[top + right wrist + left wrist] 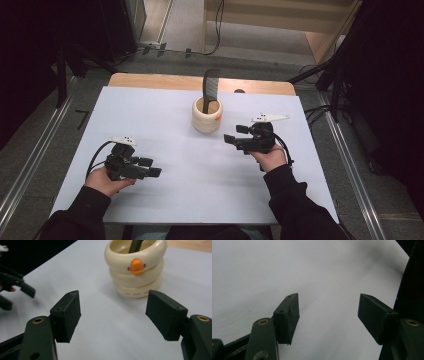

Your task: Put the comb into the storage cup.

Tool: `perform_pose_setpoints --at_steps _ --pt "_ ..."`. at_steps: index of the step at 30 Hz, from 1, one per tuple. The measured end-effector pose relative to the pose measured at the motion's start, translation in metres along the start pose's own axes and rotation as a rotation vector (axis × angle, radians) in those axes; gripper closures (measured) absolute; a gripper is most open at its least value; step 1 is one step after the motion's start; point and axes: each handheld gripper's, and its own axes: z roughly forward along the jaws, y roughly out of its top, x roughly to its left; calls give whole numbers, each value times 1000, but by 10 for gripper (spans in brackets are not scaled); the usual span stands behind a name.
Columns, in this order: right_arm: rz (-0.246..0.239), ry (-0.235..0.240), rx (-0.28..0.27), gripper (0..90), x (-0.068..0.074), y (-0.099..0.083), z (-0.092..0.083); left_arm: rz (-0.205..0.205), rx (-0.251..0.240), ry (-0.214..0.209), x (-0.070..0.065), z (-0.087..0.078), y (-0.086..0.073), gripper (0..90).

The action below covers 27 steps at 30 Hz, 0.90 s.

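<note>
A cream ringed cup (206, 116) with a small orange knob stands near the middle back of the white table (165, 195); a black comb (211, 85) sticks upright out of it. In the right gripper view the cup (136, 270) sits just beyond the jaws, slightly right of centre. My right gripper (231, 137) is open and empty, a short way right of the cup and pointing left. My left gripper (150, 167) is open and empty at the front left, low over bare table (329, 277). The left gripper (15, 287) appears far left in the right gripper view.
The white table top has a wooden strip (150, 80) along its back edge. Dark stands and cables (320, 75) flank the table on the floor. A dark sleeve (412, 277) lies at the right edge of the left gripper view.
</note>
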Motion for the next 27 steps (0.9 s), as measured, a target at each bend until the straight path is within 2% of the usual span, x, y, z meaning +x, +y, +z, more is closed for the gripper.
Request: perform_pose_setpoints --at_steps 4,10,21,27 --pt "-10 21 28 261 6 -9 -2 -20 -9 8 2 -1 0 344" --pt "-32 15 60 261 11 -21 -7 -21 -10 1 1 0 0 330" --pt "-23 31 92 261 14 -40 -25 -17 -14 -6 1 -1 0 322" --pt "-10 11 98 261 12 -53 -37 -12 -18 -8 0 -1 0 322"
